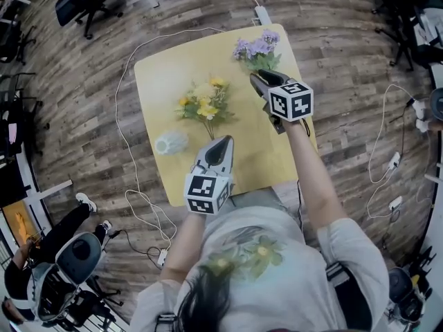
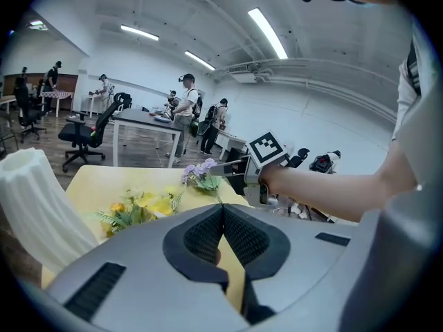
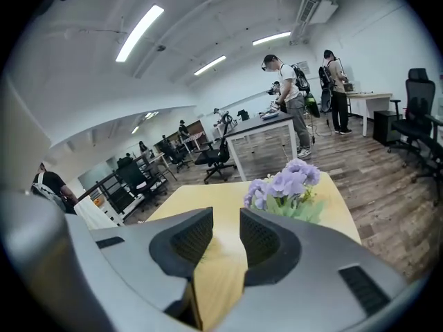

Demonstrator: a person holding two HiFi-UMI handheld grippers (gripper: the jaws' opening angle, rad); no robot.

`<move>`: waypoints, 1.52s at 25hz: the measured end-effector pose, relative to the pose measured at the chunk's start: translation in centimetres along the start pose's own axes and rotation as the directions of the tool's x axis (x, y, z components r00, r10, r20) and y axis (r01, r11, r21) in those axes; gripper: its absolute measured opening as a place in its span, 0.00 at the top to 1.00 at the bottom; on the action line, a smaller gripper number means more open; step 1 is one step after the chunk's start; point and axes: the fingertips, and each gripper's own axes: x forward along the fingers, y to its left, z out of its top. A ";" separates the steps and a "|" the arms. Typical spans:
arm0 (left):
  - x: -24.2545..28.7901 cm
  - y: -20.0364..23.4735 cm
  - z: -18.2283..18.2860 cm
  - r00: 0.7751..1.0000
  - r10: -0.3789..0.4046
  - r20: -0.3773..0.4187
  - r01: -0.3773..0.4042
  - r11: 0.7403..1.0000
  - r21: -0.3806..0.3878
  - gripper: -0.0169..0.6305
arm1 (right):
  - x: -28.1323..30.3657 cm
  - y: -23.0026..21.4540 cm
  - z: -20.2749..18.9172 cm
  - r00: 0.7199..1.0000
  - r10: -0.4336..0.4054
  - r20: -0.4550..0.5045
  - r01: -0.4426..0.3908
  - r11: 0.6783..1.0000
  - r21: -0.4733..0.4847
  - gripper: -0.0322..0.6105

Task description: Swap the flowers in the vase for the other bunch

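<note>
Left tongs (image 2: pixel 223 211): you held them together, empty.
Right tongs (image 3: pixel 225 225): yours stood apart, empty, near the purple flower bunch (image 3: pixel 286 185).

On table (image 1: pixel 156 81): vase (image 1: pixel 171 142) left, near bunch (image 1: pixel 204 106) centre, far bunch (image 1: pixel 257 49) right.

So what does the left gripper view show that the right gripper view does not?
Only the left gripper view: the white vase, the yellow bunch, the right gripper, and the left gripper with its jaws shut. Only the right gripper view: that gripper's own jaws, apart and empty. Both: the purple bunch and the yellow table.
</note>
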 end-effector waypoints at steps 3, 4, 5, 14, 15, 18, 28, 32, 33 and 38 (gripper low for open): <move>0.4 -0.6 -0.3 1.000 -0.001 -0.004 0.001 1.000 -0.003 0.95 | -0.7 -1.9 0.0 0.999 -0.035 0.014 0.034 0.999 0.018 0.79; 0.5 -0.6 -0.4 1.000 -0.001 -0.005 0.001 1.000 -0.006 0.95 | -0.8 -2.4 -0.1 0.999 -0.046 0.015 0.046 0.999 0.022 0.79; 0.7 -0.6 -0.5 1.000 -0.001 -0.008 0.001 1.000 -0.008 0.95 | -0.8 -3.0 0.0 0.998 -0.058 0.014 0.057 0.998 0.026 0.79; 3.4 -0.3 0.0 1.000 -0.001 -0.030 0.000 1.000 -0.020 0.95 | 1.3 -7.8 0.6 0.980 -0.199 -0.014 0.200 0.980 0.019 0.68; 3.7 -0.2 0.0 0.999 -0.001 -0.033 0.001 1.000 -0.021 0.95 | 1.7 -8.3 0.5 0.977 -0.211 -0.021 0.212 0.977 0.018 0.68; 4.6 0.2 0.2 0.999 -0.003 -0.040 0.002 1.000 -0.024 0.95 | 3.3 -10.1 0.4 0.967 -0.247 -0.055 0.248 0.969 0.014 0.67; 5.4 1.9 0.2 0.998 0.011 -0.063 -0.014 0.999 -0.036 0.95 | 7.9 -13.3 -1.7 0.933 -0.292 -0.211 0.312 0.948 0.065 0.67; 5.1 2.4 -0.1 0.997 0.025 -0.071 -0.028 0.999 -0.042 0.95 | 8.4 -13.4 -2.1 0.933 -0.295 -0.208 0.313 0.948 0.060 0.76; 5.0 2.6 -0.2 0.997 0.028 -0.073 -0.031 0.999 -0.044 0.95 | 8.6 -13.3 -2.2 0.936 -0.288 -0.205 0.305 0.950 0.059 0.80; 4.5 3.0 -0.4 0.997 0.030 -0.077 -0.033 0.998 -0.045 0.95 | 8.6 -12.4 -2.1 0.952 -0.241 -0.186 0.260 0.962 0.084 0.85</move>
